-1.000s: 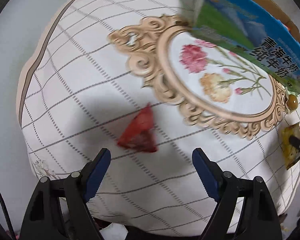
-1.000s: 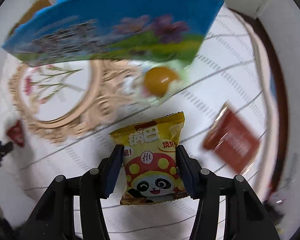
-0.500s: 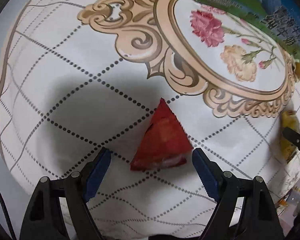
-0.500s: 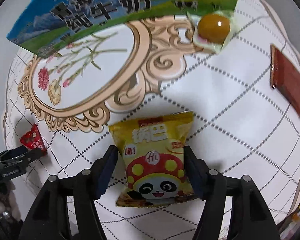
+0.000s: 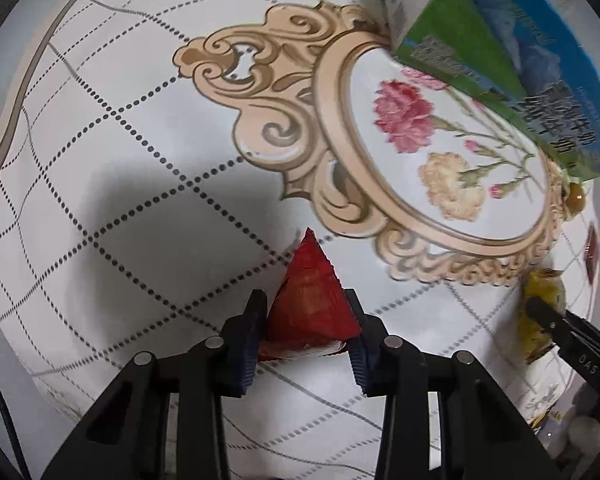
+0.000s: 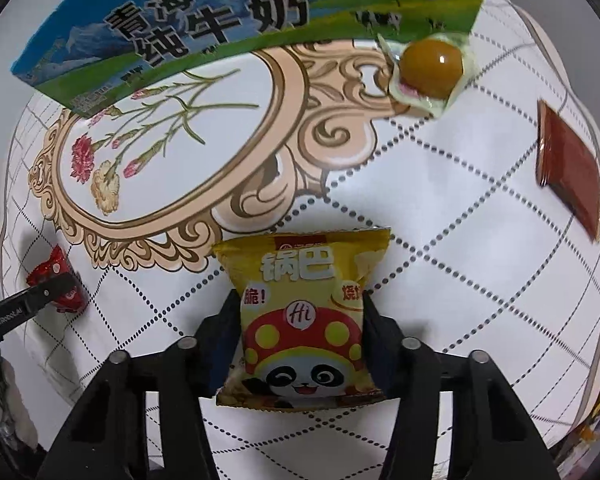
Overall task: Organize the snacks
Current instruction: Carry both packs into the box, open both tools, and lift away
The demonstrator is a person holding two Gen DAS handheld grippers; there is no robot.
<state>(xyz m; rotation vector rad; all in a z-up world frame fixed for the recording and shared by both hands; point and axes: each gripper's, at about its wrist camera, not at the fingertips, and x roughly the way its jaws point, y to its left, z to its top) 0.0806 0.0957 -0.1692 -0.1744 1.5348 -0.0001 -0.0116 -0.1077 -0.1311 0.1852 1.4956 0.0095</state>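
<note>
My left gripper [image 5: 306,320] is shut on a small red triangular snack packet [image 5: 310,296] that lies on the patterned tablecloth [image 5: 140,160]. My right gripper [image 6: 302,320] is shut on a yellow snack bag [image 6: 304,312] with a panda and mushroom print. A blue and green milk carton box [image 6: 220,16] stands at the far side of the table and also shows in the left wrist view [image 5: 520,60]. From the right wrist view I see the red packet [image 6: 58,276] at far left with the left gripper on it.
A wrapped brown round snack [image 6: 430,66] lies by the box's right corner. A flat dark red packet [image 6: 568,168] lies at the right. The table edge curves close on the left [image 5: 4,120] and right [image 6: 596,240].
Both grippers have closed: the left onto the red triangular packet, the right onto the yellow bag. Both had moved forward around their packets before closing.
</note>
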